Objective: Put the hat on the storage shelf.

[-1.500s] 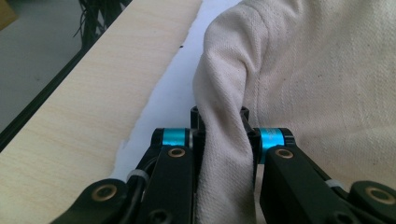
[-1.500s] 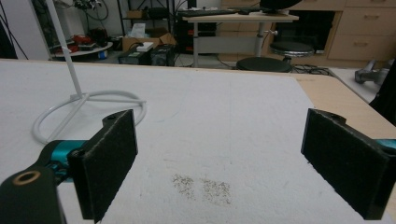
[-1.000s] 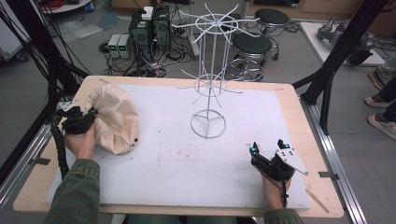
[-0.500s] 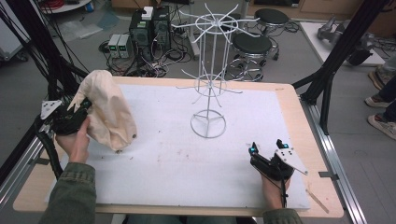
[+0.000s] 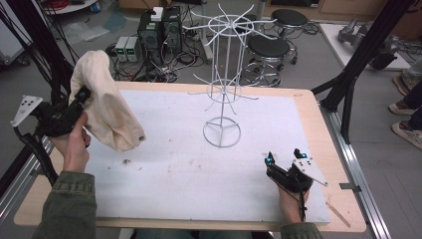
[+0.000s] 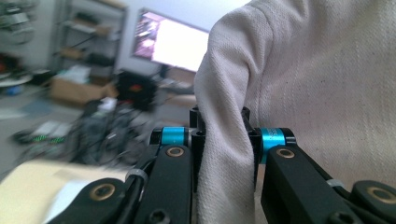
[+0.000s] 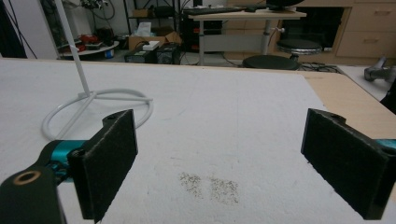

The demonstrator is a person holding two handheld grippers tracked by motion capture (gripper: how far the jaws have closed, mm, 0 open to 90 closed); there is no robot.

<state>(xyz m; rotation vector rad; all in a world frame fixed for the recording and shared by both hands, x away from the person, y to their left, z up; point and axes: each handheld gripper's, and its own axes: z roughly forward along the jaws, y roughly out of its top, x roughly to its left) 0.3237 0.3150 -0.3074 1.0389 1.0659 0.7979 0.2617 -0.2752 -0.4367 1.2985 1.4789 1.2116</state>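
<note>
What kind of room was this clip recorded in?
Most likely a lab or workshop, not a home. Black desktop computer towers sit on the floor amid tangled cables, round black stools stand behind the light wooden table, and black metal rig struts frame it.

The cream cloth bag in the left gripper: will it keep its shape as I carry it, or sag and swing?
Probably floppy: the cream cloth bag folds where the left gripper pinches it and droops below. It seems light, since a small pinch of fabric holds it up. The woven cloth looks grippy, so slipping seems unlikely, but the hanging end may swing.
</note>
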